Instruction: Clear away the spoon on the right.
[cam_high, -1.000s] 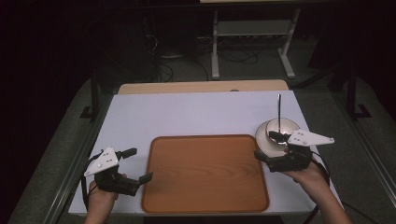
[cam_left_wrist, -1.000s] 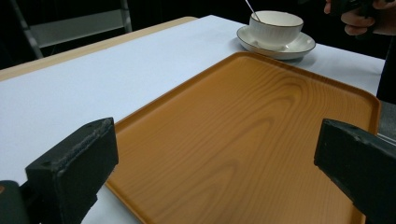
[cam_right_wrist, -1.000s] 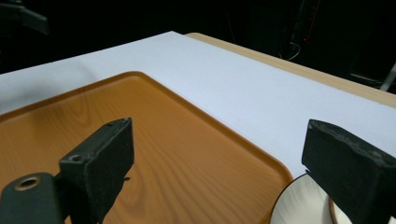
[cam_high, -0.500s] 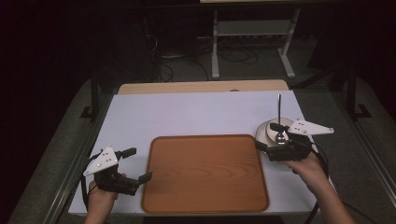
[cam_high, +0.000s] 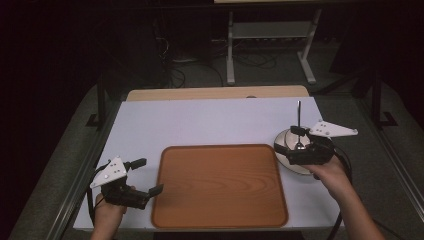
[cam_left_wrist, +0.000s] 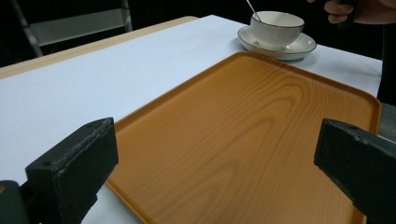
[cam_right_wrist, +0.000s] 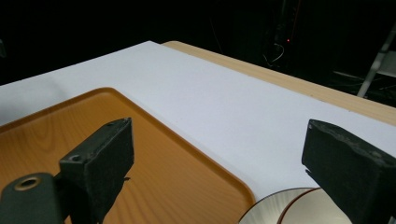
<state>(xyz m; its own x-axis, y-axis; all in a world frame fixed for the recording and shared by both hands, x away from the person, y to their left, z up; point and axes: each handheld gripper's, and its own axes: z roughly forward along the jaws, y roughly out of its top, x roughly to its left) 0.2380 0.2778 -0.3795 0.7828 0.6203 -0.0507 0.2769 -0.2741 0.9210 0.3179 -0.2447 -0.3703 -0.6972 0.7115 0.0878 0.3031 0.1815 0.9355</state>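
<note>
Since the earlier frames, the right gripper (cam_high: 289, 139) has drifted up and right, off the near rim of the white saucer with a white cup and metal spoon (cam_high: 295, 150), and now hangs over it at centre right of the high view, jaws spread wide. Left gripper (cam_high: 146, 176) sits unchanged at lower left, jaws also apart, just beside the left edge of the rectangular orange-brown wooden tray (cam_high: 220, 185) that fills the lower middle of the white table sheet (cam_high: 210, 120).

Left gripper view: both black jaws stand wide apart at the bottom corners, the tray between them; cup and saucer sit at upper right.

Right gripper view: jaws wide apart, holding nothing; the saucer's rim peeks in at bottom right, the tray's corner at lower left.
</note>
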